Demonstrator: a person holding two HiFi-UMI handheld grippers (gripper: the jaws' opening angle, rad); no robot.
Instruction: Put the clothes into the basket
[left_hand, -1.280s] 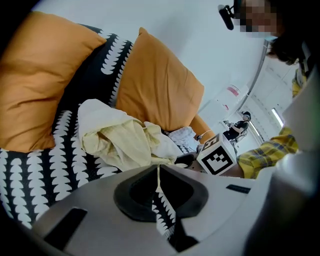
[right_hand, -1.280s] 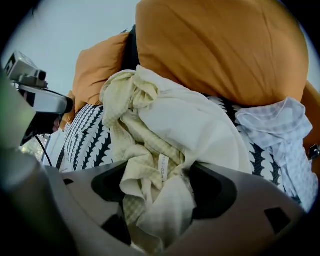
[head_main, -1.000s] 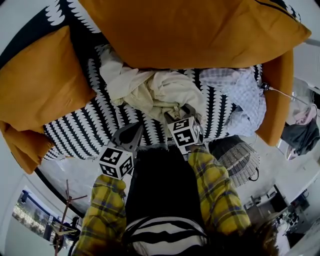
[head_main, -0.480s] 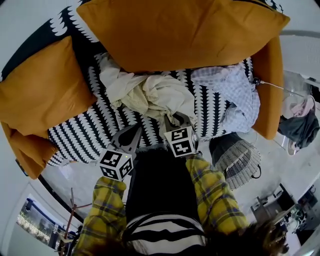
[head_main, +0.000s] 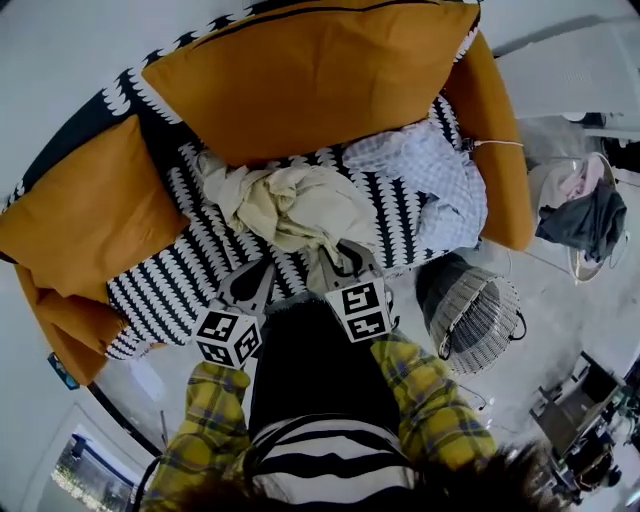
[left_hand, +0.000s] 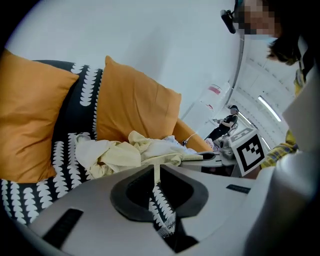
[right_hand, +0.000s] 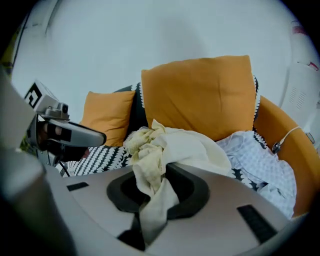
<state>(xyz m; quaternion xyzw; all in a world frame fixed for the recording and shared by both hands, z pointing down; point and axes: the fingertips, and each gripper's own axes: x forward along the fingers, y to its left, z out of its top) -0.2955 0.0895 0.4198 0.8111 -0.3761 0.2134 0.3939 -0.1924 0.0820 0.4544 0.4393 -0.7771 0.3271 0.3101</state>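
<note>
"While the crumpled cream cloth (head_main: 300, 205) lies heaped on the black-and-white patterned sofa (head_main: 200, 262), who holds it?"

"The right gripper (head_main: 338, 262) does. Its jaws pinch one end. The left gripper (head_main: 262, 275) has its jaws nearly together, with nothing in them."

"Where is the round grey wire basket (head_main: 470, 318)?"

"Down on the floor (head_main: 545, 290), to the right. The right gripper is nearer."

Two tools (head_main: 266, 268) (head_main: 336, 254), two orange cushions (head_main: 310, 80) (head_main: 90, 215), one wire basket (head_main: 478, 322)

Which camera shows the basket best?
The head view: the basket shows whole there, standing beside the sofa. Neither gripper view shows it at all.
</note>
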